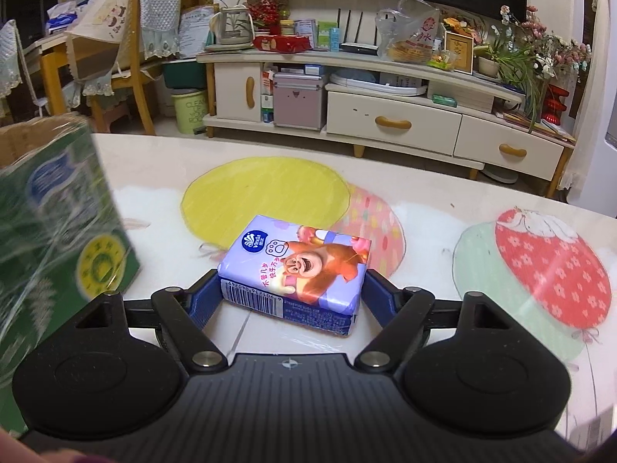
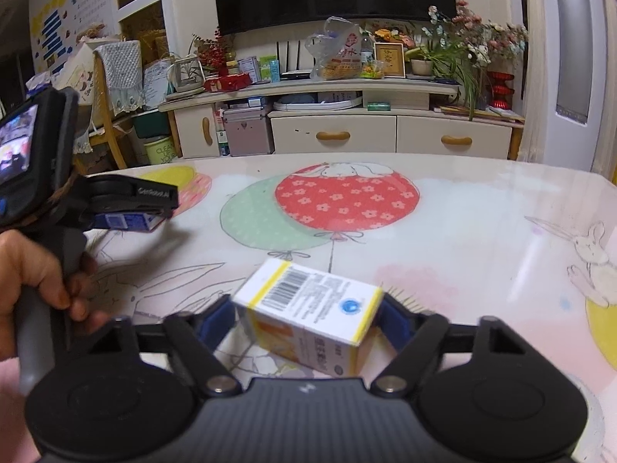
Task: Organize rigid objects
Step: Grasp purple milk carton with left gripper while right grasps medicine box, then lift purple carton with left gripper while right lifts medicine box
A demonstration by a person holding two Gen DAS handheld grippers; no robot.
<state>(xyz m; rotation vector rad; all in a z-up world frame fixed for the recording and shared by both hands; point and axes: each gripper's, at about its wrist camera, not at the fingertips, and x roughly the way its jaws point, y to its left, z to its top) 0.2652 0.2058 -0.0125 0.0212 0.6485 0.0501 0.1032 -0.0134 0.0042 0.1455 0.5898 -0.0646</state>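
My left gripper (image 1: 291, 289) is shut on a purple Vinda tissue pack (image 1: 297, 266) with a cartoon bear, holding it just above the table. The pack's end also shows in the right wrist view (image 2: 127, 222), under the left gripper's body. My right gripper (image 2: 308, 318) is shut on a small white and yellow carton (image 2: 308, 318) with a barcode on top, tilted, low over the table. A green box (image 1: 58, 231) stands close at the left of the left wrist view, blurred.
The table (image 2: 462, 231) has a balloon and rabbit patterned cover. A cardboard box (image 1: 27, 135) sits behind the green box. Beyond the far edge stand a TV cabinet (image 1: 385, 115) and a wooden chair (image 1: 127, 58). The person's left hand (image 2: 23, 281) holds the left gripper's handle.
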